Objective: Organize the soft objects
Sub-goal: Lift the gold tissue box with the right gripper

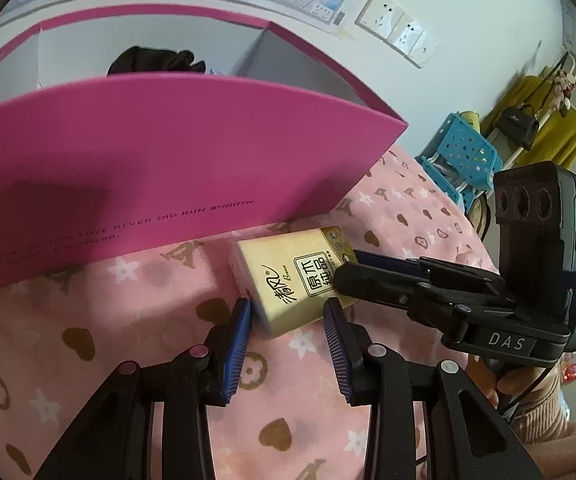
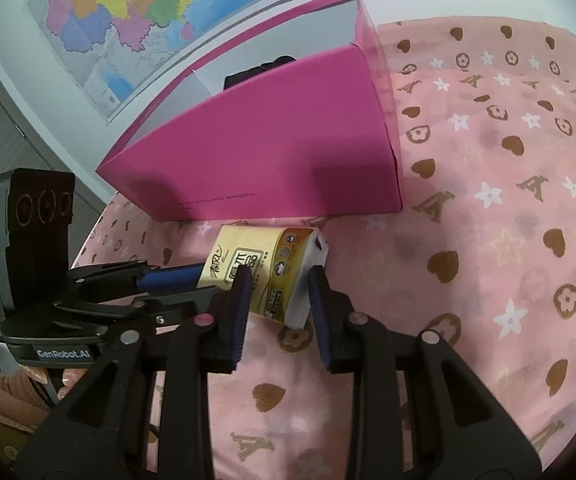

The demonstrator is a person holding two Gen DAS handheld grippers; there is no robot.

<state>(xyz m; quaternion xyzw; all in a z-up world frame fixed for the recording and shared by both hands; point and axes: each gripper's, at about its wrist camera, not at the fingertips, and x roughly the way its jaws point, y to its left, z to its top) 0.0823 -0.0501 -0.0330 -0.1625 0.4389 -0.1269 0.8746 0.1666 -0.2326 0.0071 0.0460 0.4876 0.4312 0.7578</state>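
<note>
A yellow tissue pack (image 1: 290,276) lies on the pink patterned bedspread (image 1: 127,320) just in front of a magenta box (image 1: 147,168). My left gripper (image 1: 288,312) is open, its blue pads on either side of the pack's near end. My right gripper (image 2: 279,280) is open too, its fingers straddling the other end of the same pack (image 2: 263,268). Each gripper shows in the other's view: the right one (image 1: 352,264) and the left one (image 2: 175,276). A black soft item (image 1: 155,62) lies inside the box (image 2: 267,152).
A map (image 2: 127,12) hangs on the wall behind the box. A blue perforated stool (image 1: 464,156) and a rack with a yellow garment (image 1: 536,120) stand beyond the bed's right side. Wall sockets (image 1: 396,28) are above.
</note>
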